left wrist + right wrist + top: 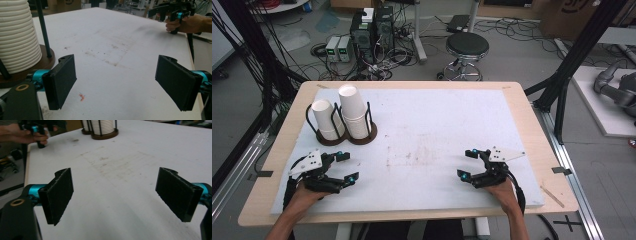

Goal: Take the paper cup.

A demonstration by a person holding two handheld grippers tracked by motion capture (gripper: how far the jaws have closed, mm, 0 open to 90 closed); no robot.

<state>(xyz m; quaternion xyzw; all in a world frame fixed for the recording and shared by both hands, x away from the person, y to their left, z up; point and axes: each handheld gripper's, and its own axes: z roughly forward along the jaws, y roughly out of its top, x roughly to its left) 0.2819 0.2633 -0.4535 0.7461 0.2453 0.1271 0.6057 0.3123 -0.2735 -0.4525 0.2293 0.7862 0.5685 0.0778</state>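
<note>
Both tools are just parked low over the near edge of the desk (pixel 422 145) right now: left tool (pixel 345 166) is spread wide with nothing between the pads, and right tool (pixel 468 164) is spread too, also empty. The two stacks of white paper cups (pixel 343 116) sit in their dark wire holder (pixel 346 136) at the far left of the desk, near my left tool and well apart from the right one.
</note>
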